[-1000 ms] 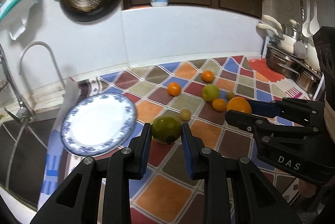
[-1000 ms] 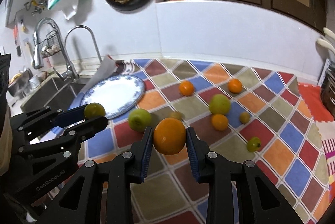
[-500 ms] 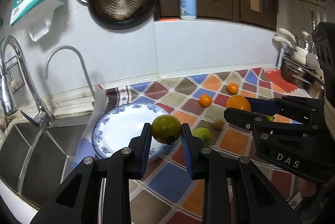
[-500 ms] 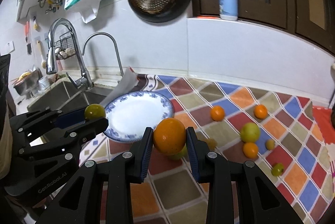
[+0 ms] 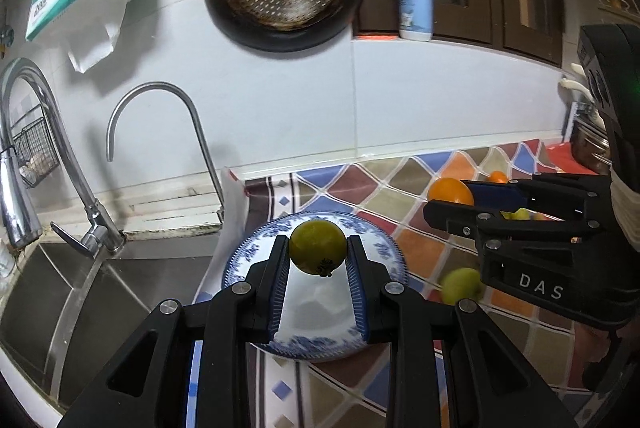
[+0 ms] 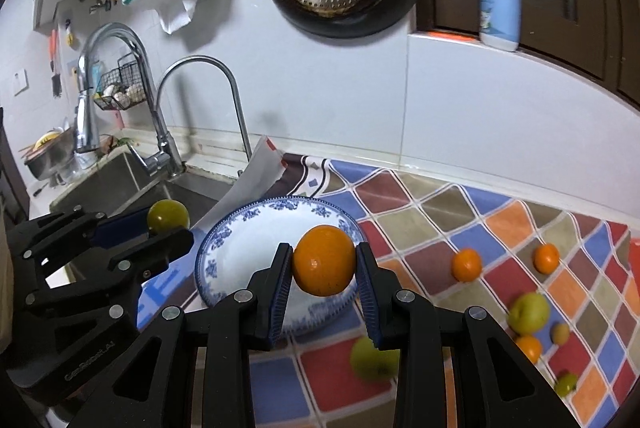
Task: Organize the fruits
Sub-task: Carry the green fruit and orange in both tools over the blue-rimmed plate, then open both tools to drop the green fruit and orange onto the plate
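Left wrist: left gripper (image 5: pixel 318 255) clamped on round green-yellow fruit (image 5: pixel 318 247), now carried over blue-rimmed white china plate (image 5: pixel 384 248).

Right wrist: right gripper (image 6: pixel 323 270) clamping round orange (image 6: pixel 323 266), likewise brought to plate (image 6: pixel 224 252); release probably next.

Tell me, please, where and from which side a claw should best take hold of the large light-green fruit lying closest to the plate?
Grip the light-green fruit across its widest middle, coming down from above. It is round and lies free on the cloth, so any pair of opposite sides should serve. The plate is close on one side, and both claws are now full, so one must unload first.
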`<state>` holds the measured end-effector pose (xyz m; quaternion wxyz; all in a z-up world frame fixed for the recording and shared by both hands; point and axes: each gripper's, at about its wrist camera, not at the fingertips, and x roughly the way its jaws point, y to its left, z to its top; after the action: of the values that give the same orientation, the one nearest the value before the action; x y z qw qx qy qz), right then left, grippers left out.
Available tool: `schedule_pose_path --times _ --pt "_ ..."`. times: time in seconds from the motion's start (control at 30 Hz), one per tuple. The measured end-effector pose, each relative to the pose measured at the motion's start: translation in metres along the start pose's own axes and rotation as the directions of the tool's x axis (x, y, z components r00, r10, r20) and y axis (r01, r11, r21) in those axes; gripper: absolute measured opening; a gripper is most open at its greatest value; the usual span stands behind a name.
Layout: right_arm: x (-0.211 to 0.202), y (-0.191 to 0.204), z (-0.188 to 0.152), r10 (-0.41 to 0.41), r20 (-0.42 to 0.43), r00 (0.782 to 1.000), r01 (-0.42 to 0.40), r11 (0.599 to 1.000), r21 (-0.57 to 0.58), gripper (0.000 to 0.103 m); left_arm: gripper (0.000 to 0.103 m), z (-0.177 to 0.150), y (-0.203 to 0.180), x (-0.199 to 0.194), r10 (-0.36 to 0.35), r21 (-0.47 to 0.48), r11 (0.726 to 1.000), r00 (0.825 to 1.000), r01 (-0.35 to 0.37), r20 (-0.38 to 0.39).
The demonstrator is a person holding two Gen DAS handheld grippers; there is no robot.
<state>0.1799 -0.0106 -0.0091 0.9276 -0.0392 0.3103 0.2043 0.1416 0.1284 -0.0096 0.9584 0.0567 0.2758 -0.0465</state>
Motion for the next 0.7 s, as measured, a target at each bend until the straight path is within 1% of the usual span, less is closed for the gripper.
schedule_pose_path --times 0.23,0.3,0.4,0.47,0.6,0.7 --pt "0.048 0.002 0.020 0.018 -0.072 0.997 -0.019 1.000 -0.003 0.033 0.029 0.007 0.021 0.040 0.011 -0.015 1.000 0.999 -0.011 -0.042" --pt "0.061 0.001 0.023 0.023 -0.092 0.995 -0.023 1.000 0.003 0.033 0.029 0.008 0.027 0.053 0.019 -0.017 1.000 0.998 -0.019 -0.055" --pt "0.085 0.002 0.026 0.027 -0.129 0.991 -0.027 1.000 0.007 0.033 0.029 0.008 0.036 0.074 0.011 -0.030 0.999 0.996 -0.014 -0.084" --pt "0.099 0.001 0.026 0.030 -0.151 0.988 -0.028 0.999 0.017 0.033 0.029 0.007 0.041 0.088 0.011 -0.038 0.999 0.994 -0.015 -0.108" --pt "0.126 0.001 0.025 0.038 -0.194 0.980 -0.031 0.999 0.040 0.033 0.029 0.001 0.050 0.115 -0.011 -0.059 0.998 0.986 0.002 -0.167" --pt "0.144 0.003 0.022 0.036 -0.232 0.972 -0.026 0.999 0.046 0.033 0.029 -0.003 0.053 0.130 -0.011 -0.061 0.998 0.980 -0.001 -0.197"
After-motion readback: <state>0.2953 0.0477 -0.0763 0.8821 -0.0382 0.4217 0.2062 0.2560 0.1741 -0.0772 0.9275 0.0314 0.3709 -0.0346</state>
